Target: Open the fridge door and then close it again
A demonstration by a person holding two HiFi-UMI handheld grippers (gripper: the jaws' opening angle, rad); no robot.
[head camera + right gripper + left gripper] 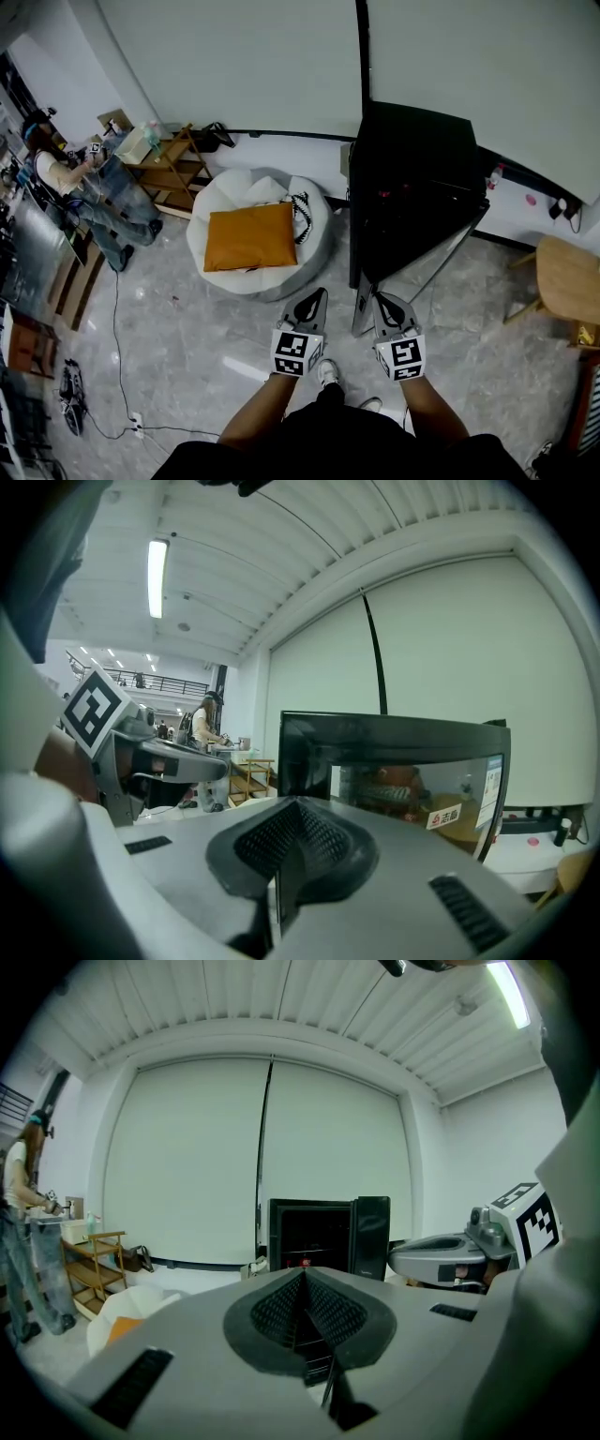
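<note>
A black fridge (412,178) stands against the back wall with its glass door (427,267) swung open toward me. My left gripper (317,292) is shut and empty, left of the door's near edge. In the left gripper view, the left gripper (302,1274) points at the fridge's dark open inside (309,1234), some way ahead, with the door (372,1237) standing at its right. My right gripper (382,298) is shut with nothing in it, close in front of the door's near edge. The right gripper view has the right gripper (296,803) facing the glass door (412,771), which fills the frame.
A white beanbag (239,192) with an orange cushion (251,236) lies left of the fridge. A wooden shelf (173,173) and a person (66,178) are at the far left. A wooden chair (567,277) stands at the right. A cable (117,356) runs across the floor.
</note>
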